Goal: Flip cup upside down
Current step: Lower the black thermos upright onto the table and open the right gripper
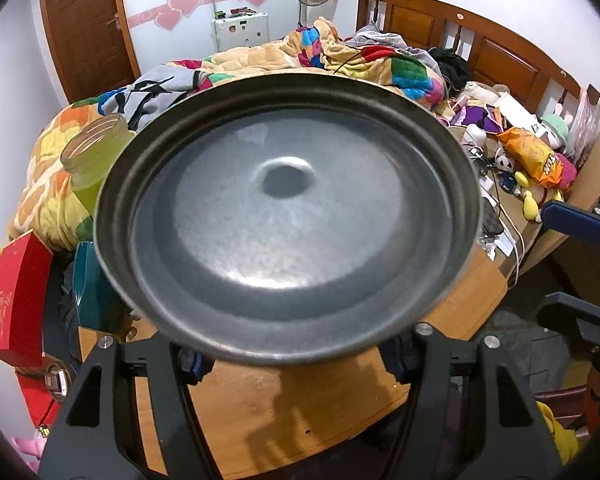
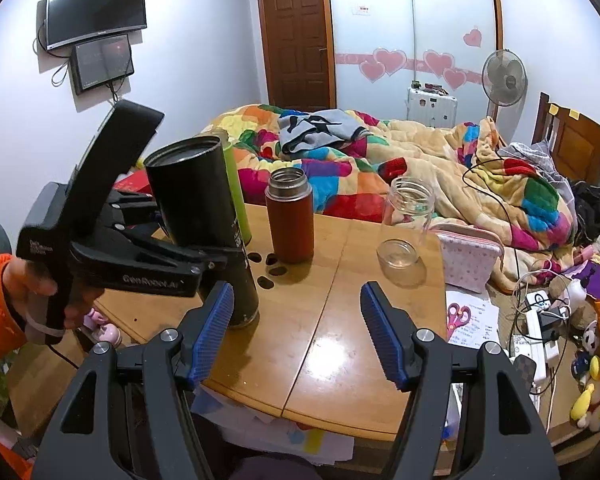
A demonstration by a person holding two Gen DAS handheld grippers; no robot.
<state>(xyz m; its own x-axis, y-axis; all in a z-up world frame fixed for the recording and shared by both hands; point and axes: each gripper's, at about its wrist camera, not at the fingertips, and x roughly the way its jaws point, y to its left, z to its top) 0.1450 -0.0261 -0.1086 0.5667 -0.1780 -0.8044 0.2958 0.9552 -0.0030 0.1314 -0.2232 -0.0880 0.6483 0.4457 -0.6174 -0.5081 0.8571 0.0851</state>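
- We hold the black cup (image 2: 204, 224) in the left hand-held gripper (image 2: 220, 258), which is clamped on the cup's side a little below the middle.
- The cup stands nearly vertical on the table (image 2: 320, 320), slightly tilted. Its lower end appears to touch the wood, but we cannot tell surely if it rests with full weight.
- In the left wrist view we see one round end of the cup (image 1: 288, 216) very close, filling the middle of the picture. It looks like a closed end with a small dimple, so we judge the flip is almost done, though this is not sure.
- To do this step well, we should bring the cup fully upright, let the lower rim sit flat on the table, and only then loosen the grip slowly. If we let go while it leans, this tall narrow cup can fall over.
- The brown flask (image 2: 290, 216) at 2 o'clock of the cup and the green bottle (image 2: 236, 192) just behind it are near, so we must not swing sideways.
- The right hand-held gripper (image 2: 296, 332) has its jaws apart and carries nothing. From it, the cup is at about 10 o'clock, just beside its left finger.
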